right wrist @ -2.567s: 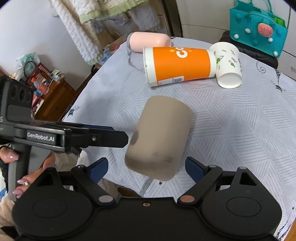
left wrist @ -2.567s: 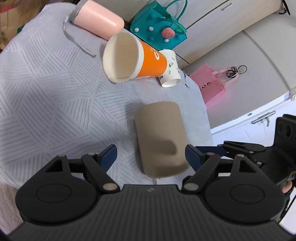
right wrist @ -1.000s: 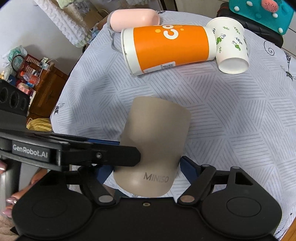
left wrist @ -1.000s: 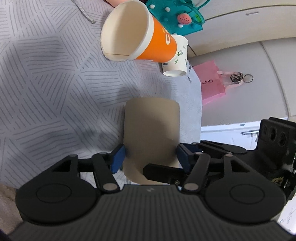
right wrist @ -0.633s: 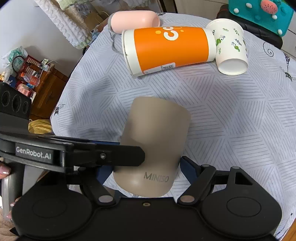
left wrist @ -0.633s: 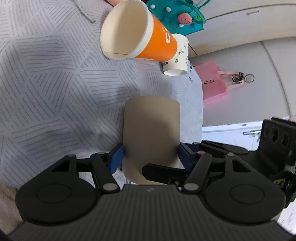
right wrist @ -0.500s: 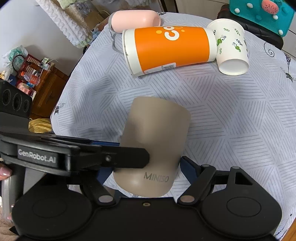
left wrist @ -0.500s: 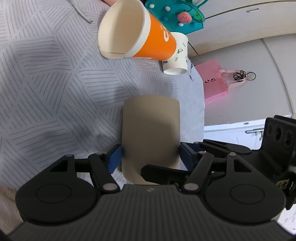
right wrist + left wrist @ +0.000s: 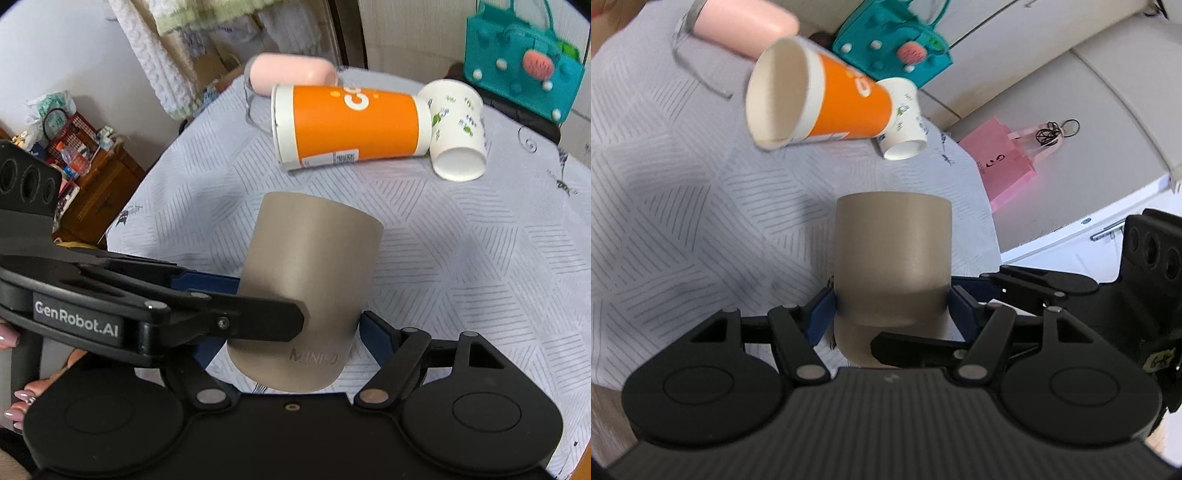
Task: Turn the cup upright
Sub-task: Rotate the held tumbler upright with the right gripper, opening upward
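Note:
A beige MINISO cup (image 9: 893, 254) is gripped near its base end by both grippers and tilts up off the grey patterned tablecloth (image 9: 665, 206); it also shows in the right wrist view (image 9: 310, 291). My left gripper (image 9: 892, 314) is shut on its sides with blue pads. My right gripper (image 9: 291, 347) is also shut on it from a crossing direction. Its opening is hidden from both views.
An orange paper cup (image 9: 812, 107) lies on its side beyond, with a small white printed cup (image 9: 905, 125) and a pink tumbler (image 9: 746, 27) near it. A teal bag (image 9: 524, 59) stands at the table's far edge. A pink bag (image 9: 1008, 162) lies off the table.
Both grippers have lifted and tilted the beige cup up from lying flat. The views have swung so that more of the far table shows.

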Demonstrator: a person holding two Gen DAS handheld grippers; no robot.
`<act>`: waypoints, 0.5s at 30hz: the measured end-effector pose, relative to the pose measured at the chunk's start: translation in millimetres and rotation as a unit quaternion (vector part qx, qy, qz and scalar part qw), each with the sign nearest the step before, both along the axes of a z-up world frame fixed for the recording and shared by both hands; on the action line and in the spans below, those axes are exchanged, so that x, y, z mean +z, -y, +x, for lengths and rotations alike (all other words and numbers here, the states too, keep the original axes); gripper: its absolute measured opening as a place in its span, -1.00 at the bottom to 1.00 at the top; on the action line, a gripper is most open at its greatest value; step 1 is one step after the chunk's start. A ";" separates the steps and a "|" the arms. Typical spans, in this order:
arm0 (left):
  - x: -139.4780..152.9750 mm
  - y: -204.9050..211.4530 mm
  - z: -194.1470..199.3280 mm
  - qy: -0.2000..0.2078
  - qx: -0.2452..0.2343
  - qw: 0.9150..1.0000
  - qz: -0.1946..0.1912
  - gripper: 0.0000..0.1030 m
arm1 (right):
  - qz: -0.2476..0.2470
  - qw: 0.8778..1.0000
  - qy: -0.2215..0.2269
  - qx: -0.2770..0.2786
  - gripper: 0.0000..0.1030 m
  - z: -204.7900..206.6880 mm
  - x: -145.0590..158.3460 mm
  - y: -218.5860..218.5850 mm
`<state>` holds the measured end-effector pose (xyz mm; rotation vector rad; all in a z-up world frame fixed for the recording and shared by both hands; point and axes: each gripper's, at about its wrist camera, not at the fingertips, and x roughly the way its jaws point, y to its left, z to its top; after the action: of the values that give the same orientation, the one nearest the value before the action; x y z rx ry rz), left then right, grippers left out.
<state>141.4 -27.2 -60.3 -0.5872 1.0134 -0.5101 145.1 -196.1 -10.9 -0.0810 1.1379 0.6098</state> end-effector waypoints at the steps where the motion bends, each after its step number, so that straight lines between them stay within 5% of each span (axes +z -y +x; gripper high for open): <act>1: 1.3 0.7 -1.8 0.008 0.001 1.000 0.004 0.27 | 0.004 1.000 0.009 0.000 0.60 -2.1 0.6 1.6; 15: 25.0 4.3 -33.9 0.148 -0.018 0.987 0.065 0.27 | 0.039 0.988 0.150 -0.012 0.60 -39.1 3.7 5.6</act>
<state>107.4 -31.5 -35.3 -0.3642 0.7683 -0.5422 106.0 -201.7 -7.2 -0.0885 0.8219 0.5977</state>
